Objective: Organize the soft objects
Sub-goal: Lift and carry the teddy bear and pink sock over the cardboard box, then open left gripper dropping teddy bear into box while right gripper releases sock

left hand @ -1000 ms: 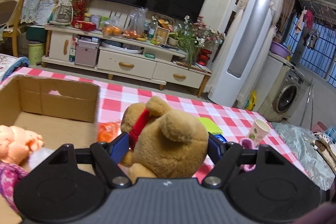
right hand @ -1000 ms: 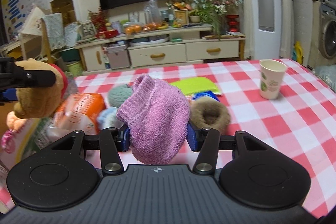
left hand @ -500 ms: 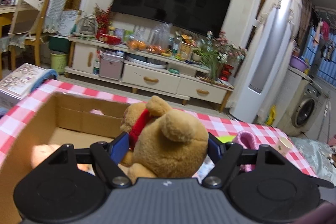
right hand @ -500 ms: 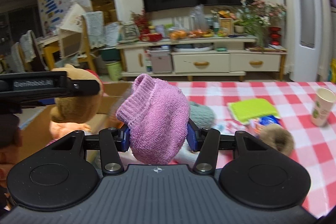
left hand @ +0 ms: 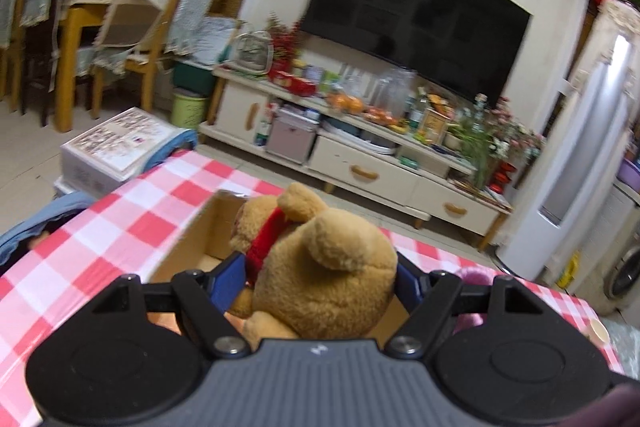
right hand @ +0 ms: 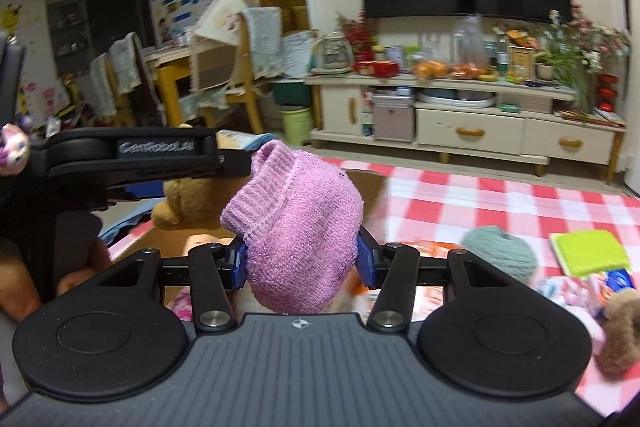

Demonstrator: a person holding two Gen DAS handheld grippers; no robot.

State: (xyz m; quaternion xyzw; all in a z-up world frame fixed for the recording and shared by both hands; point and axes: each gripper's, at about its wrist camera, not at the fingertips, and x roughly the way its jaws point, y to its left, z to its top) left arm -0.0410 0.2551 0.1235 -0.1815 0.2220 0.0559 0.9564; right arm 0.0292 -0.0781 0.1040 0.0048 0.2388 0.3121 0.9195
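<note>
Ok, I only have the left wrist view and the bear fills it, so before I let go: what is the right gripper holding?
Observer: The right gripper is shut on a pink knitted sock.
Operator: Is it near the box?
Observer: In the right wrist view the box edge shows just behind the sock, with the bear beside it on the left. I cannot tell whether the sock is above the opening.
Operator: Which soft things lie on the table?
Observer: A grey yarn ball and a green sponge lie on the checked cloth, to the right of the sock.
</note>
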